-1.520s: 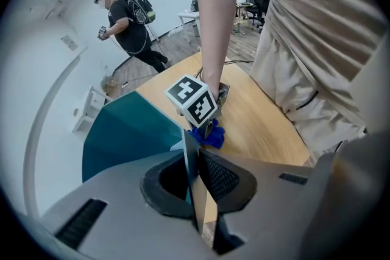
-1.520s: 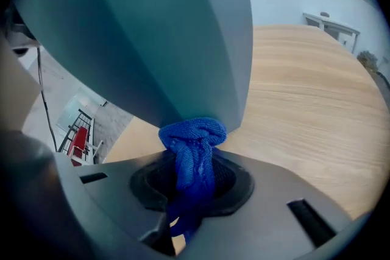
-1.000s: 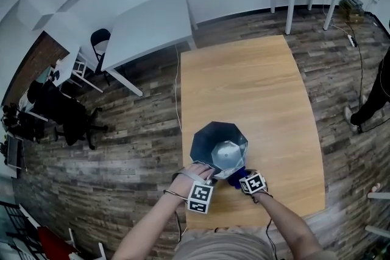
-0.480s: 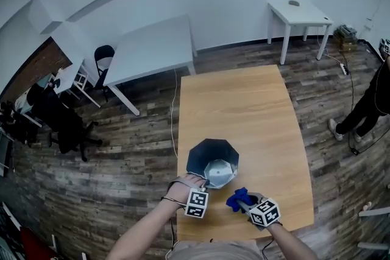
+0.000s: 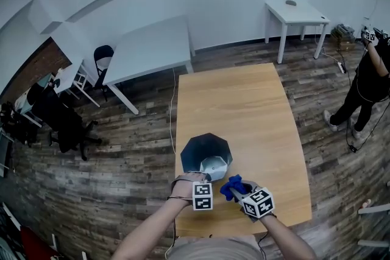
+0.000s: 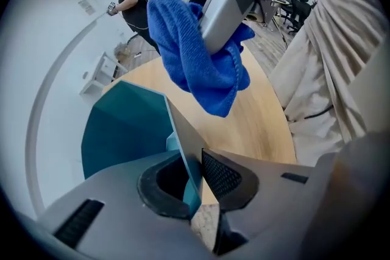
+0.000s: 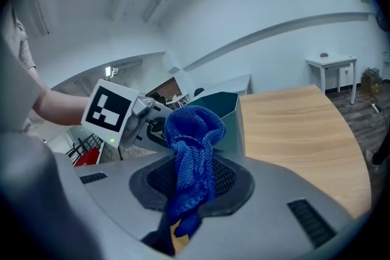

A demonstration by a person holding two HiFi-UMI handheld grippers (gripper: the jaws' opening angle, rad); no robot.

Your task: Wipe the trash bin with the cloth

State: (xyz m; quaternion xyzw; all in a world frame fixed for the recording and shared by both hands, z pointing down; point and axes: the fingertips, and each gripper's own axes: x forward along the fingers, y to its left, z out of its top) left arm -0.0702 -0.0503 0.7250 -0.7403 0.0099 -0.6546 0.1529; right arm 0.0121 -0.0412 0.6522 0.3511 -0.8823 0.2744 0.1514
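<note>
The teal trash bin [image 5: 204, 152] stands on the wooden bench [image 5: 244, 100], its near wall pinched by the left tool [image 5: 204, 178], whose jaws have just been closing, while the right tool [image 5: 236, 192] clamps the blue cloth [image 5: 231, 186] just beside the bin's near right side.

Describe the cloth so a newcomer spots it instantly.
At the near end of the wooden table stands a dark teal trash bin. Beside it, the right gripper pinches the cloth: the only bright blue, crumpled, fuzzy thing there.
</note>
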